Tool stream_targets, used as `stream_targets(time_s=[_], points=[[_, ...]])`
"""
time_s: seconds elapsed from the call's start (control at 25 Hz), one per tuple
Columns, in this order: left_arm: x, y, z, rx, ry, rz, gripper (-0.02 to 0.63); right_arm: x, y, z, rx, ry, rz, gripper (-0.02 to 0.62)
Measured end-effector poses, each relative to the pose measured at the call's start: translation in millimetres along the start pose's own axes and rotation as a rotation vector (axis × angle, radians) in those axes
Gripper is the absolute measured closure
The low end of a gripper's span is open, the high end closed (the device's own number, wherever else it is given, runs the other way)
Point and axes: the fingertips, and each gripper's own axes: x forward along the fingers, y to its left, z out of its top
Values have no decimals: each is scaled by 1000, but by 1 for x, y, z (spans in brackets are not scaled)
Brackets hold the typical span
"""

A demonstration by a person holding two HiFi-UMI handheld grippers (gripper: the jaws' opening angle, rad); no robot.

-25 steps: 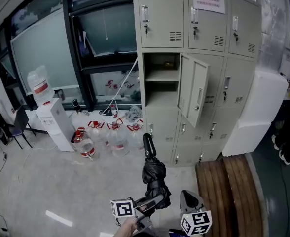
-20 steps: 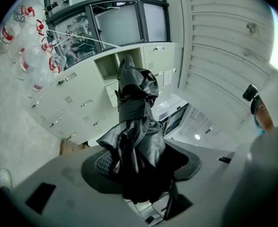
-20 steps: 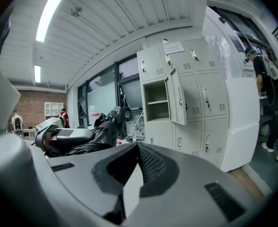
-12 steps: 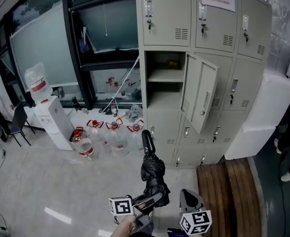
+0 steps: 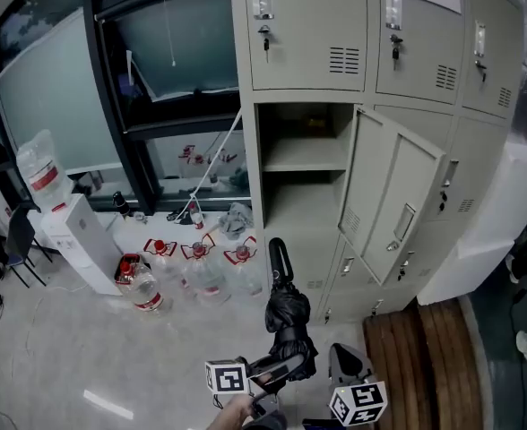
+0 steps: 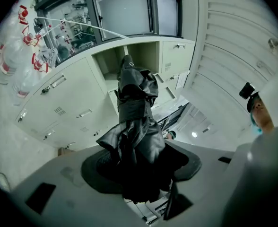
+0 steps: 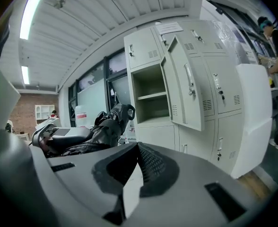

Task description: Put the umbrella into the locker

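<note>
Left gripper [image 5: 277, 370] pinches the umbrella [image 5: 286, 316] by loose fabric; it may slip short of the locker [image 5: 304, 165] at twelve o'clock.

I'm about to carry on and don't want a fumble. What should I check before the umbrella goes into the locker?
1. Hold on the umbrella: ok, the left gripper is shut on it.
2. Locker door open: ok.
3. Room on the lower shelf: ok, it looks bare.
4. Right gripper out of the way: ok, shut and empty.
5. Umbrella at the opening: not ok, it is apart from it, lower down.
6. Umbrella fits: cannot tell.
</note>
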Motion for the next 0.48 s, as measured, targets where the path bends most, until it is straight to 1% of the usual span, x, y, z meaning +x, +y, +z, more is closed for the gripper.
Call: stream_targets(time_s=[0.08,0.24,0.36,0.48], points=[[12,17,24,-19,22,4,360,30,-7,8,6,10,-13,595],[32,43,68,-23,57,-3,360,81,-23,19,20,27,-44,595],[45,60,92,-52,71,-9,360,111,-33,24,28,39,-67,595],[54,72,110,-43,97,-27,360,132,-40,25,35,47,-90,594]])
